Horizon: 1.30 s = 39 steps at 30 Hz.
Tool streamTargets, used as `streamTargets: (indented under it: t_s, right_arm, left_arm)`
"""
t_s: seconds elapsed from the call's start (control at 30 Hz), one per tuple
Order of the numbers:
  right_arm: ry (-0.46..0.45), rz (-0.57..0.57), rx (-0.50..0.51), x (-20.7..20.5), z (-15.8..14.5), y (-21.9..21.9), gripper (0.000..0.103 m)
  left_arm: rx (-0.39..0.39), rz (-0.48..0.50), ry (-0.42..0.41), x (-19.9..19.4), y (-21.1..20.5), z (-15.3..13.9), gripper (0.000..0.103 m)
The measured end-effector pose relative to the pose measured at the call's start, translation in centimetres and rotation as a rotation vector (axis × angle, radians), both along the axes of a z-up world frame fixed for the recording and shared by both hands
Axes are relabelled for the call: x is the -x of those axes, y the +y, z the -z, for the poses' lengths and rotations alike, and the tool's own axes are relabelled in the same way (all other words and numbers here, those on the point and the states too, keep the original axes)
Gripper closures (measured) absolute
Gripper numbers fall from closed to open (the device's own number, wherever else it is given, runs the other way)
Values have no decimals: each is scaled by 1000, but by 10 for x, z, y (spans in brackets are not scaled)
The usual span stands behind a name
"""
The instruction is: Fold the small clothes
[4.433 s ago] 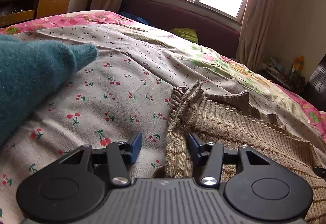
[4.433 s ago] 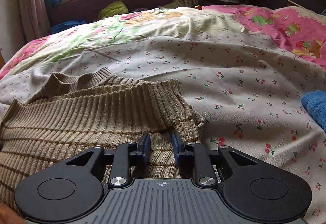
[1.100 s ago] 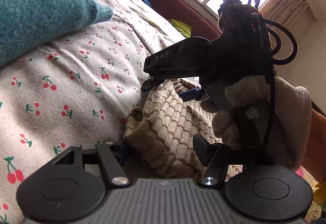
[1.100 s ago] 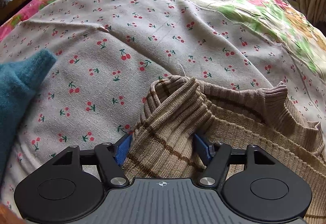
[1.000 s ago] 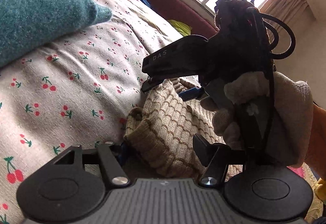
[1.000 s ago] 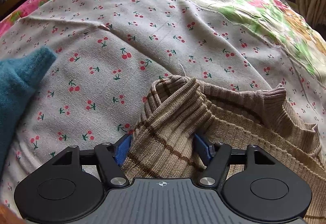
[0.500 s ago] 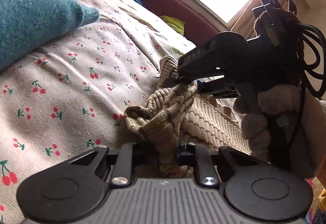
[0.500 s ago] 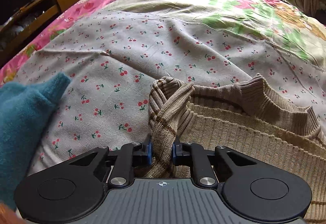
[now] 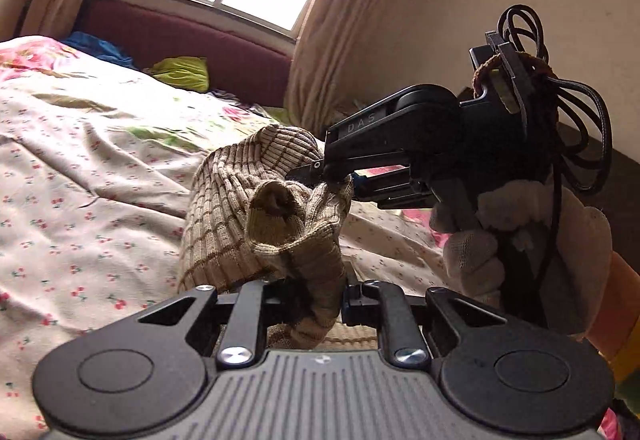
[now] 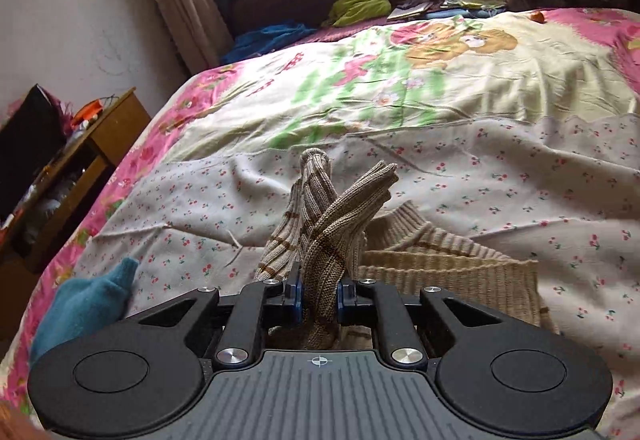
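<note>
A beige ribbed sweater [image 9: 248,212] with thin brown stripes is lifted off the bed. My left gripper [image 9: 316,306] is shut on a bunched fold of it. My right gripper [image 10: 319,298] is shut on another bunched part of the sweater [image 10: 332,240], which sticks up between its jaws. In the left wrist view the right gripper [image 9: 324,172] sits just above and right, pinching the cloth, held by a gloved hand [image 9: 520,236]. The rest of the sweater [image 10: 448,264] lies on the bed.
The bed has a cherry-print sheet [image 10: 520,176] and a floral quilt [image 10: 400,80]. A teal knit garment [image 10: 84,308] lies at the left. A wooden side table [image 10: 80,160] stands left of the bed. A dark red bench [image 9: 192,44] with clothes lies under the window.
Both grippers have risen, pulling the pinched part of the sweater up off the bed. Both stayed shut on it from half a second ago.
</note>
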State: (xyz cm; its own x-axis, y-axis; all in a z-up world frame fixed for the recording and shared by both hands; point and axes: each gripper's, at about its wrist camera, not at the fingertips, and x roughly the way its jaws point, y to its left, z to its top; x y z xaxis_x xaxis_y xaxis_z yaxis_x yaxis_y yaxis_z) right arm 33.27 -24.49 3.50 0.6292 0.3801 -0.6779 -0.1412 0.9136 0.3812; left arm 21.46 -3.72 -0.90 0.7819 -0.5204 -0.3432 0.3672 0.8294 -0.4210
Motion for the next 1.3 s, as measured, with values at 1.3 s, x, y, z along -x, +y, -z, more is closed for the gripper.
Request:
streamTargets:
  t_s: [1.3]
  right_arm:
    - [66, 56, 14, 110, 63, -93, 64]
  left_arm:
    - [-363, 54, 107, -9, -36, 30, 59]
